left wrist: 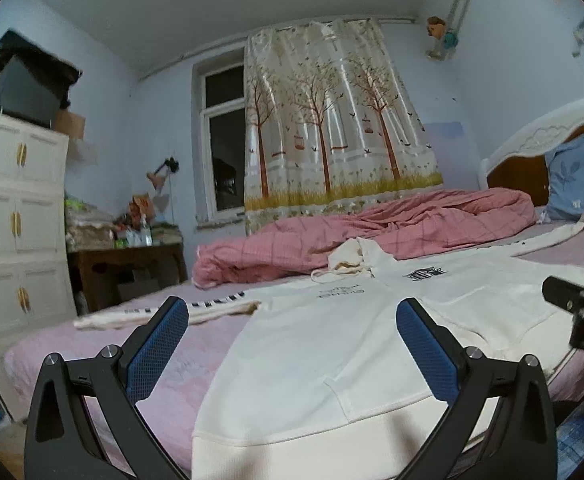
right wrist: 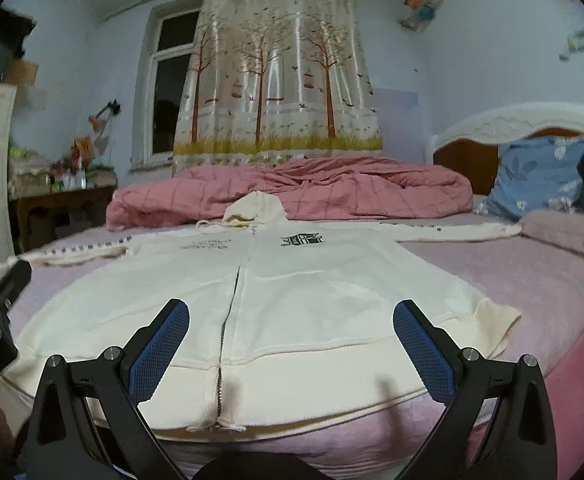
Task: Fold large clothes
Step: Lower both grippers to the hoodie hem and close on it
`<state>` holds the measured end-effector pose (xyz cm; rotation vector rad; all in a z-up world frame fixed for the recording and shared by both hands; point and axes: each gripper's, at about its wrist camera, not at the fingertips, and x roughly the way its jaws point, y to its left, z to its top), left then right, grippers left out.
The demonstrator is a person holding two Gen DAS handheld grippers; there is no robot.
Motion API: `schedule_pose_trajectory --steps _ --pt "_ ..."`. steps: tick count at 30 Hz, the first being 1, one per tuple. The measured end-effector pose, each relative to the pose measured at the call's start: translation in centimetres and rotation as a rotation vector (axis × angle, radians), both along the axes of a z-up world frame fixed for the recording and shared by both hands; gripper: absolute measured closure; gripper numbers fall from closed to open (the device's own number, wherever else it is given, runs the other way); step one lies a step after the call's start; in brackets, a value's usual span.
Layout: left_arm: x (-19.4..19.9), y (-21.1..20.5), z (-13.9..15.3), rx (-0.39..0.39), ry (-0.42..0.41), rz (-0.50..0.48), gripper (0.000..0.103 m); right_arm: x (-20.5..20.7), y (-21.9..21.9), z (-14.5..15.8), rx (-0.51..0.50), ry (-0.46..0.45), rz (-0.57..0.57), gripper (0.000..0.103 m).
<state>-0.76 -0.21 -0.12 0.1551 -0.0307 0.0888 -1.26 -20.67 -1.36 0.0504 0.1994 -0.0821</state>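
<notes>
Cream zip-front hooded sweatshirt (right wrist: 292, 280) lies flat, front up, on the pink bedsheet (right wrist: 511, 272), sleeves spread, hood toward the crumpled pink checked quilt (right wrist: 311, 192). Your left gripper (left wrist: 292, 344) and right gripper (right wrist: 292, 344) both hover over its hem, blue-padded jaws wide apart, holding nothing.

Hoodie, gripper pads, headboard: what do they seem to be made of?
Hoodie: cream knit cotton or fleece, matte, ribbed hem, metal zip.
Gripper pads: blue rubber, likely; dotted grip texture.
Headboard: glossy white carved frame around brown wood-look panel; could be painted wood.
</notes>
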Motion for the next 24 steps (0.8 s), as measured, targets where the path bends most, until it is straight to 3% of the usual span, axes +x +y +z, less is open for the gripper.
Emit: schedule_pose_trajectory --steps 5,12,19,24 --pt "-0.8 -1.0 0.0 0.059 -0.038 0.026 0.000 -0.4 -0.7 0.1 0.039 0.004 -0.019 0.000" --pt "-1.2 -1.3 0.3 0.071 -0.064 0.033 0.000 0.9 -2.4 -0.1 0.108 0.060 0.018 0.000" --pt "-0.4 0.4 1.0 0.067 -0.020 0.041 0.000 1.8 -4.7 0.9 0.083 0.068 0.067 0.000" --pt "0.5 4.3 0.6 0.038 0.059 0.070 0.000 1.3 -10.2 2.1 0.071 0.063 0.046 0.000"
